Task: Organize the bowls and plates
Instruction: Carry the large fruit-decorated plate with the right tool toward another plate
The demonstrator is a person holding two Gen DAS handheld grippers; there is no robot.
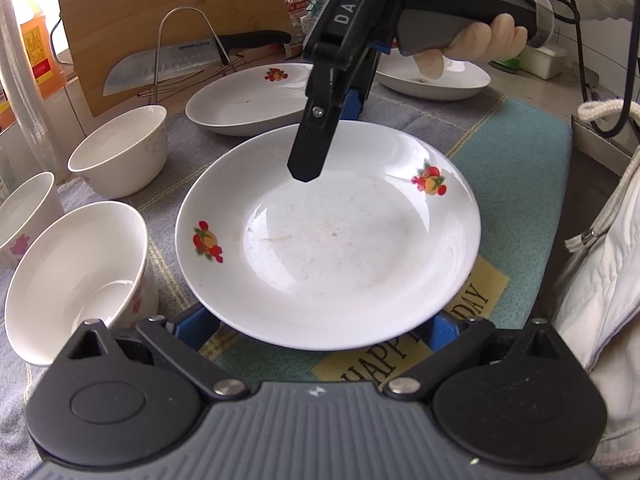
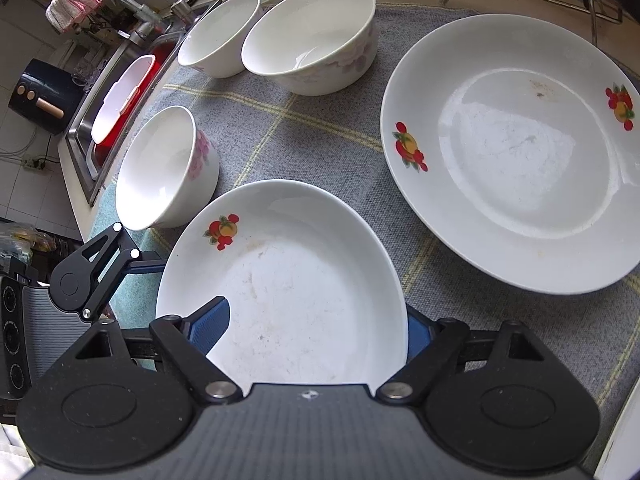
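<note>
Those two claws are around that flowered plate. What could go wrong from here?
1. The right gripper straddles only the far rim of the plate. The plate looks glossy, so it might slip or tip if lifted that way.
2. The left gripper is open at the near rim, so closing off-line could push the plate instead of gripping it.
3. A bowl sits close beside the plate, and swinging the plate could knock it.

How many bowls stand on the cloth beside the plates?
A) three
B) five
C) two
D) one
A: the right wrist view shows three white bowls standing on the grey cloth, left of the plates.
</note>
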